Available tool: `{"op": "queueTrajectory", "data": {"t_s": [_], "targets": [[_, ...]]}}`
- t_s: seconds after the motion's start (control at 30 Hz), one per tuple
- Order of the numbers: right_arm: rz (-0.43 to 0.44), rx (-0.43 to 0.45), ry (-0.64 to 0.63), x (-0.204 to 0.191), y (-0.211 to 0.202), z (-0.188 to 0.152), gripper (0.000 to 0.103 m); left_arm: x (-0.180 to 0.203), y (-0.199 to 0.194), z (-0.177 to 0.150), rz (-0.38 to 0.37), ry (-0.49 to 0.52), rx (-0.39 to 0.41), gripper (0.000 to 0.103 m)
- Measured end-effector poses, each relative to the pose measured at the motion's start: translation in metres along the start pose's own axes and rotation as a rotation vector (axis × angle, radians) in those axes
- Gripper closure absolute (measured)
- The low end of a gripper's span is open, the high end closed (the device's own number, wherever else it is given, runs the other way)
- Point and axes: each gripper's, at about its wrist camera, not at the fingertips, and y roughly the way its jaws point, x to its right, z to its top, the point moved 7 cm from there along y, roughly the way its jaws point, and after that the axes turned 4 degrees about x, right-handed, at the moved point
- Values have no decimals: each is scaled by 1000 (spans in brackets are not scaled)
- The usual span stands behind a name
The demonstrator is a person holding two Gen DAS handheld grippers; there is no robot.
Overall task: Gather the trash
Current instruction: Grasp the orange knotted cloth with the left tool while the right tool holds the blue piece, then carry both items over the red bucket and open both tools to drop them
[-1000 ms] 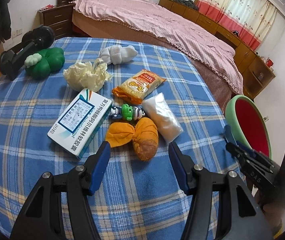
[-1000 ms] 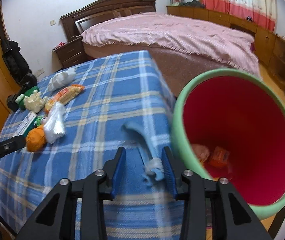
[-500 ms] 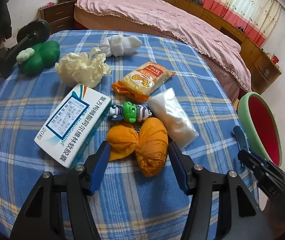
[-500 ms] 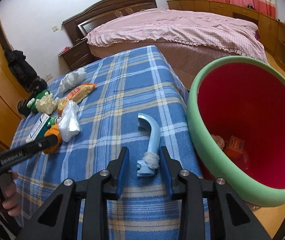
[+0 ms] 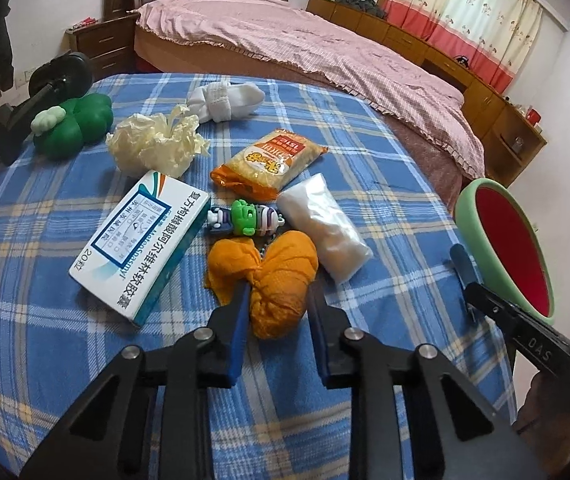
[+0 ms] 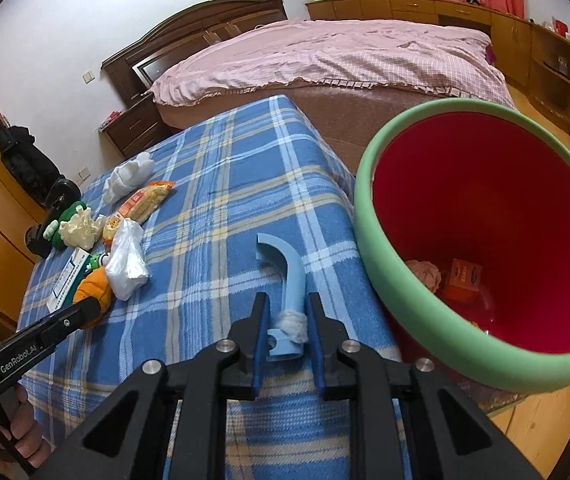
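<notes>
Two claws work over the table (image 5: 65, 360), and we take the orange wad (image 5: 273, 280) as our landmark. Our left claw (image 5: 277, 308) is narrowed around the wad's near end, one finger at each side, the wad lying on the cloth; we cannot tell whether the pads press it yet. Just left of the wad lies a white box (image 5: 141, 240); touching its far edge is a green toy (image 5: 245, 218); just right of it lies a clear bag (image 5: 325, 228). Beyond the wad are a snack pack (image 5: 269, 164), a crumpled tissue (image 5: 153, 146), and a white sock (image 5: 225, 100) farthest off. Well right of the wad, off the table edge, stands the bin (image 6: 369, 208), red inside with a green rim, holding a few scraps. Between wad and bin, our right claw (image 6: 285, 328) sits narrowly parted around the near end of a blue hook (image 6: 289, 280) lying flat on the table, with small gaps at both pads.
</notes>
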Motion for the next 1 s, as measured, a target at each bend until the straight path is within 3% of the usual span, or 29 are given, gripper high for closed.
{"op": "queueTrajectory", "data": {"t_s": [0.6,1.0], "targets": [[55,77,101,10,-51,-7,83,42,-40,5,-111,38,53,76],[77,122,121,13,-75,-5,83,55,-51,7,-140,49,66,76]]}}
